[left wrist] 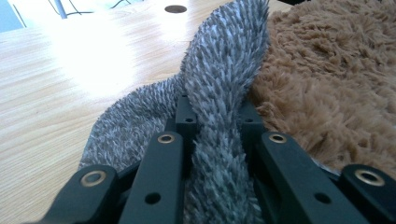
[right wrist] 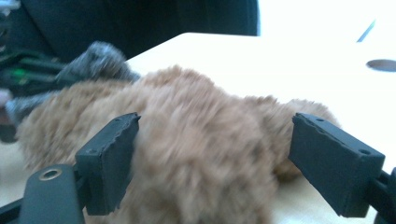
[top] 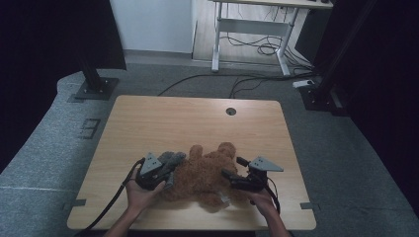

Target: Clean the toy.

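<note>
Your left gripper (top: 168, 170) is clamped on a grey fuzzy cloth (left wrist: 219, 84): in the left gripper view the fabric is pinched into a narrow fold between the two black jaws and fans out wider above them. The rest of it spreads flat on the wooden table (top: 163, 123) to the left of the fold. It lies right against the brown plush toy (top: 205, 175), touching its fur along one edge.

Your right gripper (top: 236, 173) stands wide apart, with nothing pressed between the jaws. In the right gripper view the toy's furry body (right wrist: 201, 154) sits between and beyond the two pads, but neither pad bites into it (the fur there is blurred, so whether it brushes them you cannot tell).

The toy lies near the table's front edge, between your two hands. From above, its shape is hard to read: two rounded lumps point away from you, and your hands and the grippers cover its sides. A small pale patch shows at its near edge, too small to make out. The left hand (top: 141, 195) hides the cloth's lower part from above.
</note>
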{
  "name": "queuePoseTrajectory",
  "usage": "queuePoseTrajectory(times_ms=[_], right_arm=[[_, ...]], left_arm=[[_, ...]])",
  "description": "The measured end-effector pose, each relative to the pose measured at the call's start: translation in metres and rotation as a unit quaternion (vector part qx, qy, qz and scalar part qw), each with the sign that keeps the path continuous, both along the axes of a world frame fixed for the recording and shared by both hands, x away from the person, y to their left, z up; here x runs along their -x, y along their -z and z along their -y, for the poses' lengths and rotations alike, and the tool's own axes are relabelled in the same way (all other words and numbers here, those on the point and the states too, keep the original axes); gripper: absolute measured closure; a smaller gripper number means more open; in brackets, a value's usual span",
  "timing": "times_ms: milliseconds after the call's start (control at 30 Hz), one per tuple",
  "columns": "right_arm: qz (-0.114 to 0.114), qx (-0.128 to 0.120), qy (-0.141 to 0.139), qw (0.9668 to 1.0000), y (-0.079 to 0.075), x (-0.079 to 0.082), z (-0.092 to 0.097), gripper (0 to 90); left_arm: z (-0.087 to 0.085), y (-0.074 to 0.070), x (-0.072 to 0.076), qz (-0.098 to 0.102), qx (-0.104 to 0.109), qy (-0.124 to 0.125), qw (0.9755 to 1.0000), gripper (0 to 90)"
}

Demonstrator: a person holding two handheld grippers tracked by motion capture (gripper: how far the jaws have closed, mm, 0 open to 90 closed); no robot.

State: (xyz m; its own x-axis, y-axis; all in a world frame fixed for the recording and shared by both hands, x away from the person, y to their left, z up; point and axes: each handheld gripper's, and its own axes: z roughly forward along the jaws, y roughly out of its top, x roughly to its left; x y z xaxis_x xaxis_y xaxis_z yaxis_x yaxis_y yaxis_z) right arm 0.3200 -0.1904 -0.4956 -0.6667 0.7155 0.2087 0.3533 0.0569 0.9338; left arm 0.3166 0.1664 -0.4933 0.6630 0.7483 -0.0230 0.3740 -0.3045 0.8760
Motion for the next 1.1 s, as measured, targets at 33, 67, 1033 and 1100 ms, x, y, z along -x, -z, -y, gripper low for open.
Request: queuePoseTrajectory(times_ms=[33,67,1033,1100], right_arm=[[0.000,0.006,0.000,1.0000,-0.005,-0.005,0.000,16.2],[-0.005,0.012,-0.006,0.9999,-0.009,-0.010,-0.001,15.7],[-0.065,0.062,-0.014,0.9958,0.014,-0.024,-0.029,54.3],[-0.059,0.060,-0.005,0.9964,0.014,-0.025,-0.030,55.5]], left_arm=[[0.000,0.000,-0.001,-0.003,0.002,0.000,1.0000,76.8],[-0.001,0.000,-0.001,-0.006,0.004,0.000,1.0000,76.8],[-0.018,-0.035,0.018,-0.039,0.052,0.038,0.9972,75.6],[-0.018,-0.038,0.024,-0.039,0.053,0.046,0.9968,75.6]])
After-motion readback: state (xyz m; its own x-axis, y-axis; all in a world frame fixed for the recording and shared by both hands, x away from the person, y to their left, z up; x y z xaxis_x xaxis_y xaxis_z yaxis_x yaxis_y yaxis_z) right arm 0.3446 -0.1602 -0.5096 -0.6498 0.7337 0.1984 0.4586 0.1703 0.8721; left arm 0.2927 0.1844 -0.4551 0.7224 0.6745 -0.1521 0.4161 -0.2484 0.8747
